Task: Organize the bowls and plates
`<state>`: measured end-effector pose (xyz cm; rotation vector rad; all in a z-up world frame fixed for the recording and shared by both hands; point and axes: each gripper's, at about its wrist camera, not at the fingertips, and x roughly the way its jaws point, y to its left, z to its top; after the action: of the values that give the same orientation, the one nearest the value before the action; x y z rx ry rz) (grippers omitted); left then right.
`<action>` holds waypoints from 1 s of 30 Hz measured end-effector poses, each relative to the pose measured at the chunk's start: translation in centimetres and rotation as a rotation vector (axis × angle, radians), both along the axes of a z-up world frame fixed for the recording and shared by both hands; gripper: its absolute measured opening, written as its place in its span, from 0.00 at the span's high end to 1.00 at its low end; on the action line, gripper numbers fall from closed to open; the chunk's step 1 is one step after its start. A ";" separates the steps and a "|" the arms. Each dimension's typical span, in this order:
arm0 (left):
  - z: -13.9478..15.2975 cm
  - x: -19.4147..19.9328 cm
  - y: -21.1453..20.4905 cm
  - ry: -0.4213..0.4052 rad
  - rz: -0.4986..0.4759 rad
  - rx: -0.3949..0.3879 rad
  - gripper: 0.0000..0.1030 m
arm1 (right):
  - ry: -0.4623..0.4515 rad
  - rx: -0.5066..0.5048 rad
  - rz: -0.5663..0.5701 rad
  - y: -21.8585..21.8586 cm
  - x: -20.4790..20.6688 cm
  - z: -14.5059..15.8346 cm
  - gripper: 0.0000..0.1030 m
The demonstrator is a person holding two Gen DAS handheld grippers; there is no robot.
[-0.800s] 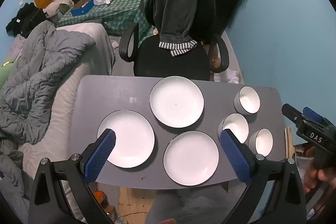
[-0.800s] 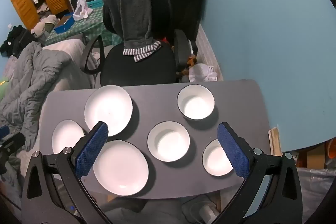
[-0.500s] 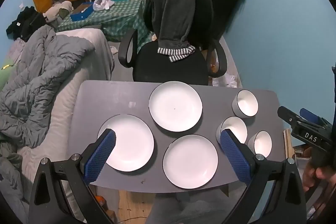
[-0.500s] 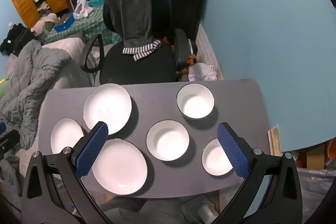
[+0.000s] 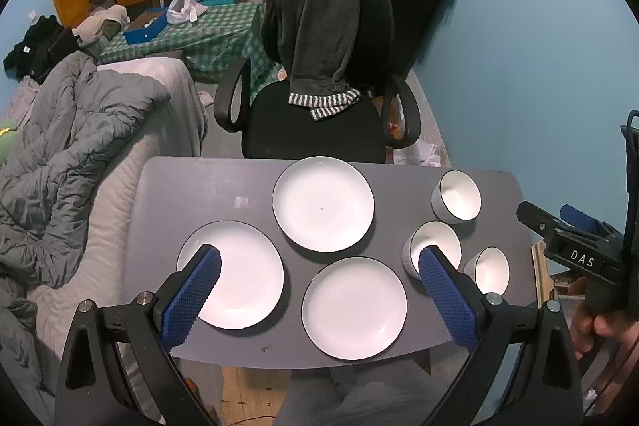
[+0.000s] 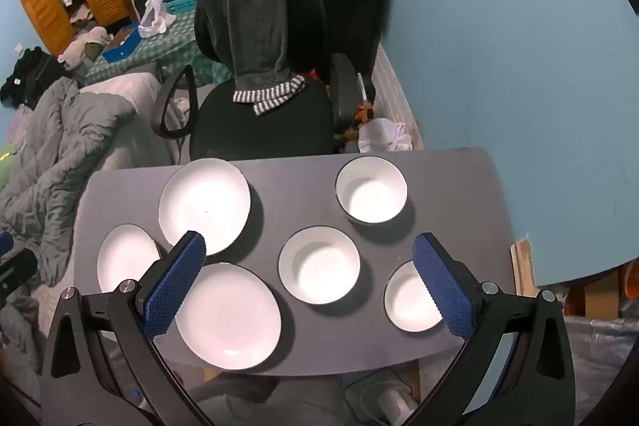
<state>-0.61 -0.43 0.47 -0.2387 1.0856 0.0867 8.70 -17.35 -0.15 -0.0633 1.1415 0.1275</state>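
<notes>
1. Left gripper hangs above the table, tilted steeply down, jaws wide, empty.
2. Right gripper likewise, spread and empty.
3. Three plates lie left, three bowls right.

On the table, three plates take the left and middle of the left wrist frame: the far plate at centre, the left plate lower left, the near plate lower centre. Three bowls sit right of them: far bowl, middle bowl, near bowl. A chair stands behind the table, a bed to its left.
</notes>
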 end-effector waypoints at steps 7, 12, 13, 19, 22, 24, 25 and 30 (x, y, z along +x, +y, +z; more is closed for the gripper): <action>-0.2 -0.1 0.2 0.009 0.006 0.004 0.02 | 0.001 -0.001 0.003 0.3 -0.5 -0.1 0.01; -0.2 -0.2 0.4 0.008 0.008 -0.002 0.02 | 0.000 0.004 0.001 0.6 -0.6 -0.1 0.01; -0.2 -0.2 0.4 0.010 0.008 -0.002 0.02 | 0.000 0.006 0.001 0.7 -0.6 -0.1 0.01; -0.1 -0.4 0.8 0.016 0.012 -0.016 0.02 | 0.001 0.009 0.008 0.7 -0.5 -0.3 0.01; -0.1 -0.4 0.9 0.019 0.014 -0.020 0.02 | 0.003 0.008 0.009 0.8 -0.6 -0.5 0.01; -0.2 -0.3 0.9 0.021 0.015 -0.021 0.02 | 0.005 0.009 0.009 0.9 -0.6 -0.5 0.01; -0.3 -0.3 0.8 0.021 0.015 -0.021 0.02 | 0.005 0.008 0.010 0.9 -0.7 -0.5 0.01; -0.3 -0.3 0.9 0.022 0.016 -0.016 0.02 | 0.004 0.008 0.010 1.0 -0.7 -0.6 0.01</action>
<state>-0.94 0.52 0.21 -0.2610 1.1070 0.0951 7.98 -16.37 -0.70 -0.0618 1.1448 0.1413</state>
